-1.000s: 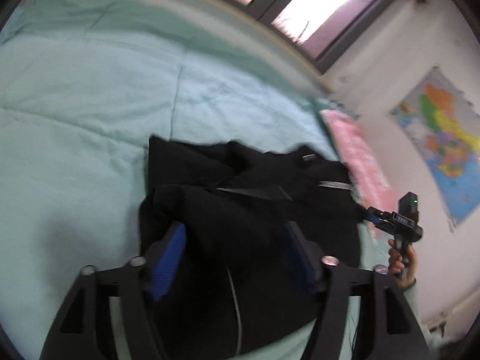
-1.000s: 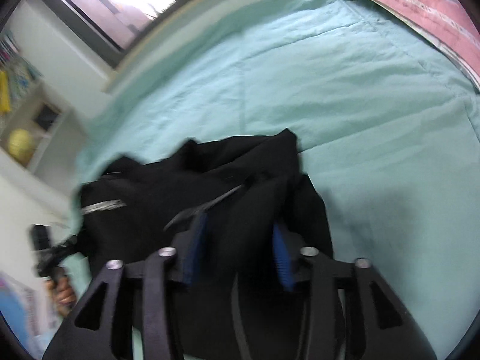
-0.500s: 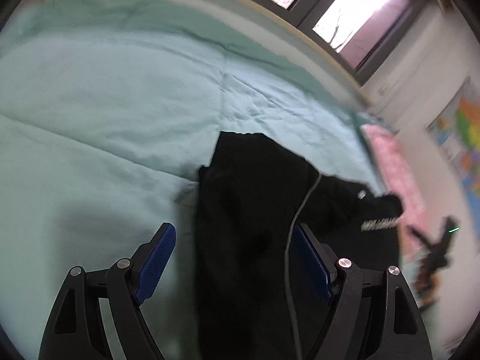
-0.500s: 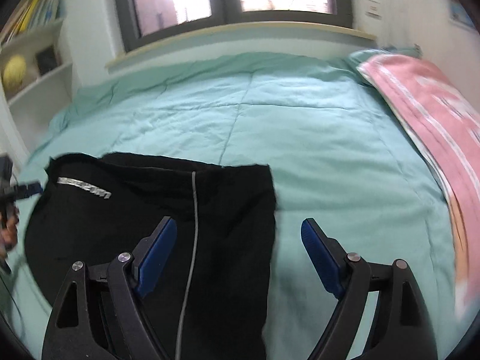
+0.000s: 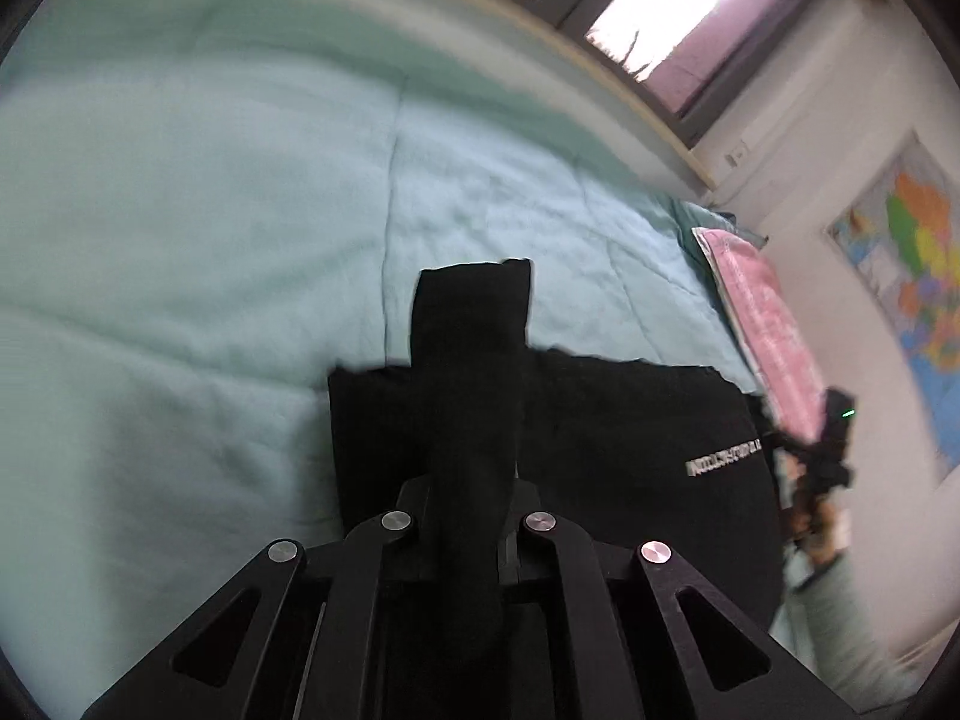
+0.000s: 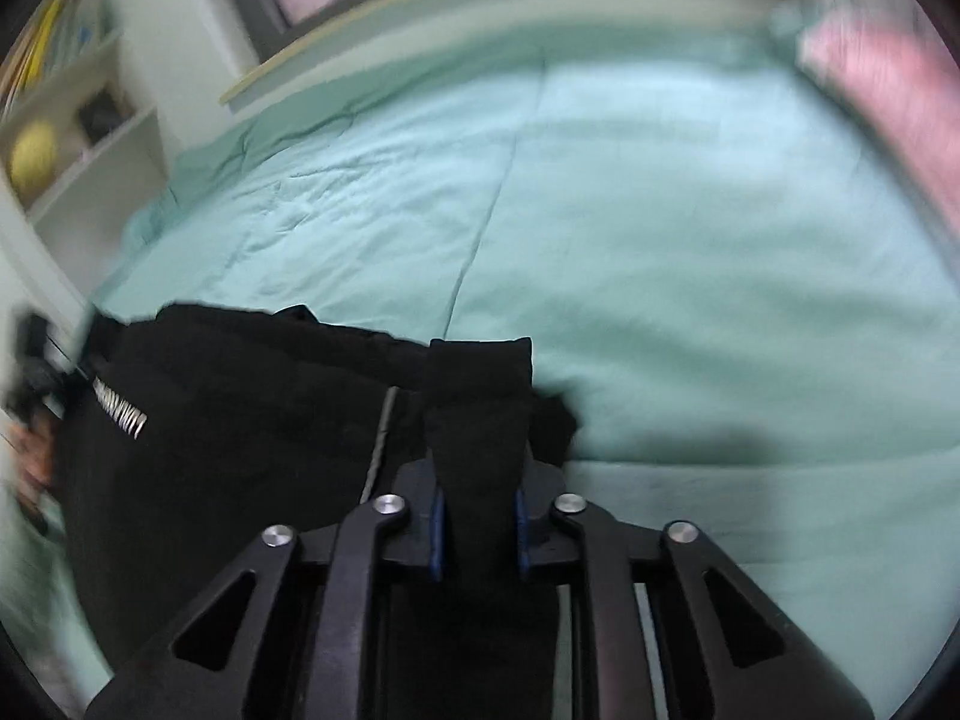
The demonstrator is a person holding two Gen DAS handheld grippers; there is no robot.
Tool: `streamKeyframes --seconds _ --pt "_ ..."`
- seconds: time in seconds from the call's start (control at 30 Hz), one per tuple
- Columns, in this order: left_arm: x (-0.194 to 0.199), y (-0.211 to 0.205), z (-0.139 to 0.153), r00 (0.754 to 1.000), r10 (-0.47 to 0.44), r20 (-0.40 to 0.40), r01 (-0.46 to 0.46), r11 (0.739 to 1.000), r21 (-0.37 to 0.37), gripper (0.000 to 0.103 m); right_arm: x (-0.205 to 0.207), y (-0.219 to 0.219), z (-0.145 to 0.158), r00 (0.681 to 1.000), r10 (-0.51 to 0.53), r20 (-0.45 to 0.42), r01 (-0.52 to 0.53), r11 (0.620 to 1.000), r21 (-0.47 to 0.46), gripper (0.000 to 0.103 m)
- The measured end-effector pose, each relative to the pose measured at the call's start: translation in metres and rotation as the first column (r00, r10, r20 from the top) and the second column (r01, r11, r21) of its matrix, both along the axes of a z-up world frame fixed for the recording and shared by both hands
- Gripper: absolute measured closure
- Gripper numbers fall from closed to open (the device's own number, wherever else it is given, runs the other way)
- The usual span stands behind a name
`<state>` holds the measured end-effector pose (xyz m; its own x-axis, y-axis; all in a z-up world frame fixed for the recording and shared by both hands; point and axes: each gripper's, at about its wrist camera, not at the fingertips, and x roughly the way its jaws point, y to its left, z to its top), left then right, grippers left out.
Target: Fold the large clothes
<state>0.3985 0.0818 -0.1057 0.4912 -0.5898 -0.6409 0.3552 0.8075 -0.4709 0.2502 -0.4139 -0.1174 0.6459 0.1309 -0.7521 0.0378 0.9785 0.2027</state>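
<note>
A black garment (image 5: pixel 630 438) with white lettering (image 5: pixel 723 459) lies spread on the mint green bed cover (image 5: pixel 180 210). My left gripper (image 5: pixel 468 498) is at the garment's left end. Its jaws are closing down on a ridge of the black cloth, which stands pinched up between them. In the right wrist view the same garment (image 6: pixel 240 420) runs off to the left. My right gripper (image 6: pixel 478 516) is at its right end, jaws closing with a fold of cloth pressed between the blue pads (image 6: pixel 436 534). Each gripper appears blurred at the far edge of the other's view, held by a hand.
A pink pillow (image 5: pixel 762 312) lies along the bed's right side by the wall. A coloured map (image 5: pixel 918 276) hangs on that wall. White shelves with a yellow ball (image 6: pixel 30 156) stand to the bed's left. A window runs behind the bed.
Both grippers stood wide open over the garment half a second ago. Now each has closed on a fold of the black cloth, and both have moved lower and closer to the fabric.
</note>
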Motion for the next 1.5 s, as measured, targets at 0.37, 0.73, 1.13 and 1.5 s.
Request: streamKeyframes --seconds 0.37,0.73,1.13,1.5 --pt "0.042 -0.021 0.042 0.979 0.197 0.055 -0.2 0.979 0.047 0.095 0.036 0.024 0.07 0.97 -0.225 0.097 0.244 0.924 -0.295 0.089" --pt "0.091 -0.005 -0.075 0.944 0.205 -0.26 -0.212 0.977 0.0 0.087 0.088 0.003 -0.063 0.93 -0.295 -0.22 0.255 0.948 -0.191 0.053" --pt "-0.051 0.022 0.054 0.973 0.211 0.092 -0.212 0.977 0.0 0.071 -0.07 0.03 0.089 0.979 -0.176 0.098 0.159 0.974 0.163 0.043" --pt "-0.109 -0.153 -0.005 0.993 0.047 -0.105 -0.041 0.997 0.062 0.064 -0.048 0.204 0.038 0.997 0.004 -0.076 -0.007 0.999 -0.035 0.043"
